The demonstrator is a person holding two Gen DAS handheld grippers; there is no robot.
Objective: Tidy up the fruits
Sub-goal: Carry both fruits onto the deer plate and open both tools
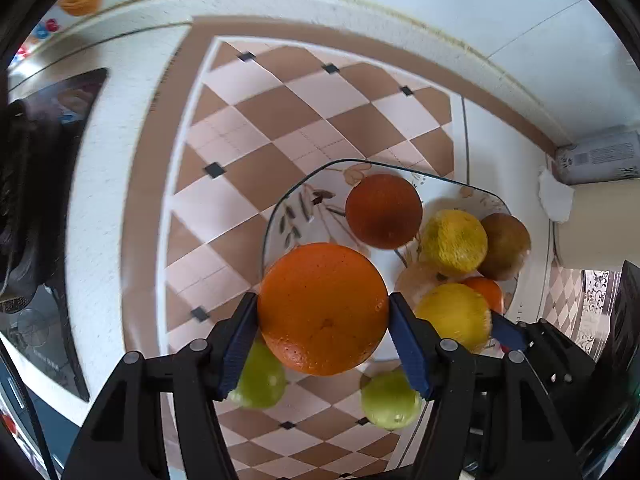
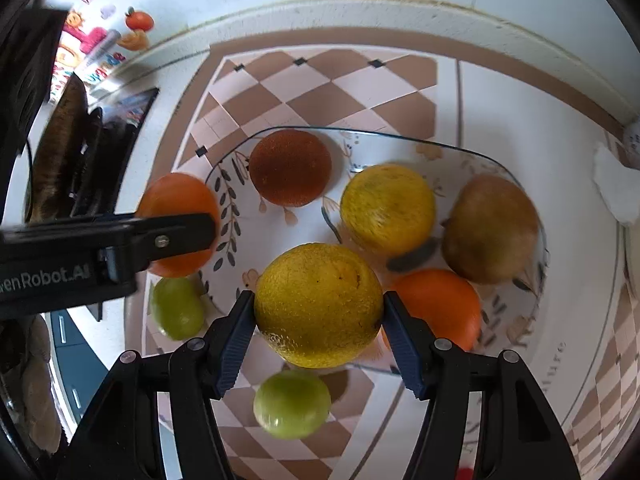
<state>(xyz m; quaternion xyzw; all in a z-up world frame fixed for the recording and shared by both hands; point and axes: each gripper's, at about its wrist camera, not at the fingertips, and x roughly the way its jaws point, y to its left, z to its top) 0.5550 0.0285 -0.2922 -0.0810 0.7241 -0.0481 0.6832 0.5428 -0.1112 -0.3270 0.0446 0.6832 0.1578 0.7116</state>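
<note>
checkered brown-and-pink tiled bench (image 1: pixel 256 128) below. left tool (image 1: pixel 323 316) grips a round orange (image 1: pixel 323 308); right tool (image 2: pixel 319 312) grips a round yellow citrus (image 2: pixel 319 305), both above the floral glass plate (image 2: pixel 516 320). step: carrying fruit. next: lower onto open plate space, then release.

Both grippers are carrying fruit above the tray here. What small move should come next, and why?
Probably lower both fruits onto bare tray spots and open. The left gripper clamps an orange and the right gripper clamps a yellow fruit, both above the tray's near part, while two green fruits lie on the table.
</note>
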